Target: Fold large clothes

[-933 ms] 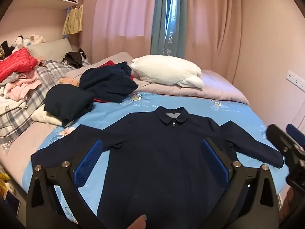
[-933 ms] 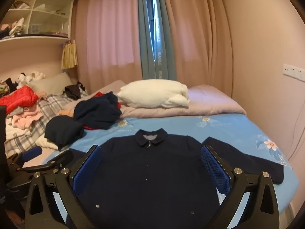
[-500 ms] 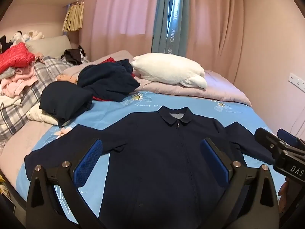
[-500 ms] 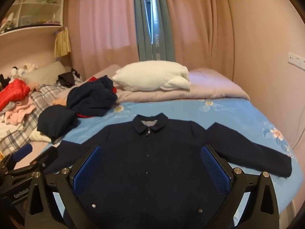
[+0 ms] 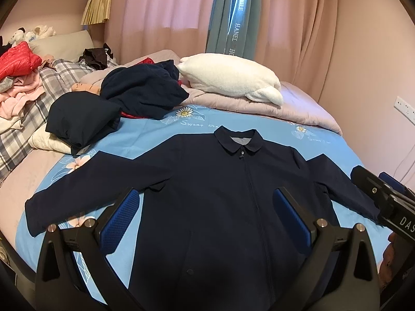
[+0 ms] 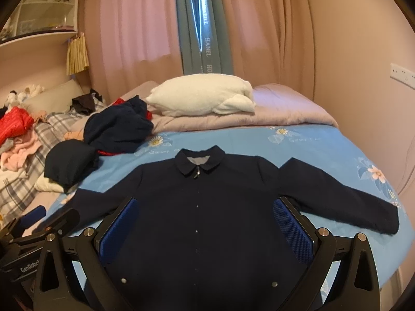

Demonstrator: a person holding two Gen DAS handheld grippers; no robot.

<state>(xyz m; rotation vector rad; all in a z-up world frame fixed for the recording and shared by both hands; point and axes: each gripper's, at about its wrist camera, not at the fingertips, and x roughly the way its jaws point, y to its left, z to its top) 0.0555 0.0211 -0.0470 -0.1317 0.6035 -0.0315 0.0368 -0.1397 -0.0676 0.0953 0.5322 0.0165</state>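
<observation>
A dark navy collared jacket (image 5: 220, 194) (image 6: 207, 207) lies flat, front up, on the blue floral sheet (image 5: 160, 129), with both sleeves spread out to the sides. My left gripper (image 5: 206, 217) hovers open above the jacket's lower body, nothing between its blue pads. My right gripper (image 6: 205, 223) is open too, over the lower front, empty. The right gripper (image 5: 384, 197) shows at the right edge of the left wrist view, the left gripper (image 6: 33, 233) at the lower left of the right wrist view.
Two heaps of dark clothes (image 5: 109, 106) and a white pillow (image 5: 228, 77) on a pink quilt (image 6: 285, 111) lie beyond the jacket. Plaid bedding with red and pink garments (image 5: 18, 77) fills the left. Pink curtains (image 6: 259, 26) and a wall close the back and right.
Both grippers have moved forward and tilted lower over the jacket, which now fills more of each view. The jacket has not moved and both grippers stay open.
</observation>
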